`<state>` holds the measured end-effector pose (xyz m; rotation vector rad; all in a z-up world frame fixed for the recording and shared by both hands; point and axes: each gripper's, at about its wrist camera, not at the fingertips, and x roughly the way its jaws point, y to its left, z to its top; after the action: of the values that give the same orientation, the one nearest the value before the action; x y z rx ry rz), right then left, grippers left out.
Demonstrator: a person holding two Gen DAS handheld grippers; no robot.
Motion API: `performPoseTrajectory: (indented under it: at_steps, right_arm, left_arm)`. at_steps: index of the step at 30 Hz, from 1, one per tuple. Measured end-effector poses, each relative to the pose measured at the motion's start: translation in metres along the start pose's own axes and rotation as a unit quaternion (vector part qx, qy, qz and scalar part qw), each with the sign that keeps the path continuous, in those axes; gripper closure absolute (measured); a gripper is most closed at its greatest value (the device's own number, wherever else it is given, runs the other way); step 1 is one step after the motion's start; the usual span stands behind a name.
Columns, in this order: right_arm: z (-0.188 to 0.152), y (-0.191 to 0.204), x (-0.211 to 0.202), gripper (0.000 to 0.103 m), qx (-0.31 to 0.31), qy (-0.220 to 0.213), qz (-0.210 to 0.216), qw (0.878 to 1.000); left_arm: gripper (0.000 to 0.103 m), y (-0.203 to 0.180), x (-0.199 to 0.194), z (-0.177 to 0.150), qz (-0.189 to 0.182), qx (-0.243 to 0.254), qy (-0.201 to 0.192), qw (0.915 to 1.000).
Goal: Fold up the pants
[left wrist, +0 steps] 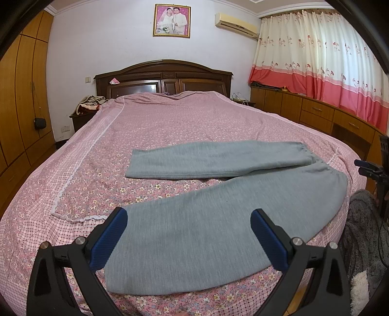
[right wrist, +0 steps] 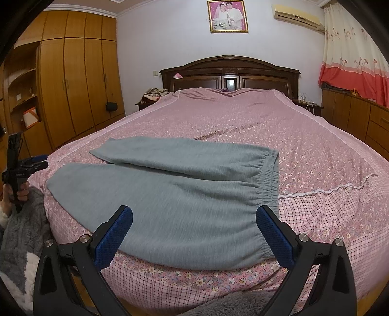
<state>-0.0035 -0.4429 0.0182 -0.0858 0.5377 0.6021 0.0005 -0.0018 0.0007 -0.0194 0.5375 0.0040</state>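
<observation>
**Q:** What sits closest to the lens?

**A:** Blue pads (left wrist: 109,239) on black arms fill the bottom of the left wrist view. That is the left claw (left wrist: 189,239), spread wide with nothing between its fingers. Behind it, a gray pant leg runs across the lower middle of the frame.

**Q:** And the other view?

**A:** Much the same. The right claw (right wrist: 194,237) is spread wide too, holding nothing, at the bottom of the frame. The pants' elastic waistband (right wrist: 268,179) lies just above its right finger.

**Q:** Where are the pants?

**A:** The pants (right wrist: 175,197) lie flat at the foot of the bed (right wrist: 243,121), on a pink floral cover. In the left wrist view, the pants (left wrist: 194,233) fill the lower centre. One leg lies across the middle of the frame and the other comes toward the lens. The legs spread apart at the left of that view and meet at the waist on the right.

**Q:** Can you see the person?

**A:** Partly. At the left edge of the right wrist view, a hand (right wrist: 18,192) grips the left claw's handle, above a fuzzy gray sleeve (right wrist: 26,231).

**Q:** What else is in the room?

**A:** A dark headboard (right wrist: 231,75) stands at upper centre, with a framed photo (right wrist: 227,15) above it. A wardrobe (right wrist: 73,80) is at upper left, and a curtain (left wrist: 328,68) hangs at upper right of the left wrist view.
</observation>
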Motion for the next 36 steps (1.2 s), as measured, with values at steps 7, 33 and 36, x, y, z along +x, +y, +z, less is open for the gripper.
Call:
performPoseTrajectory:
  at_steps: [7, 33, 36]
  right_arm:
    - [0.010, -0.009, 0.013, 0.000, 0.019, 0.028, 0.036, 0.999]
    - [0.165, 0.028, 0.290, 0.001, -0.412, 0.248, 0.151, 0.863]
    - [0.176, 0.007, 0.319, 0.006, -0.364, 0.293, 0.191, 0.863]
  left_arm:
    - [0.000, 0.002, 0.002, 0.008, -0.075, -0.002, 0.004, 0.9972]
    - [0.033, -0.087, 0.290, 0.165, -0.194, 0.380, 0.152, 0.8917]
    - [0.053, -0.087, 0.328, 0.165, -0.221, 0.360, 0.205, 0.8828]
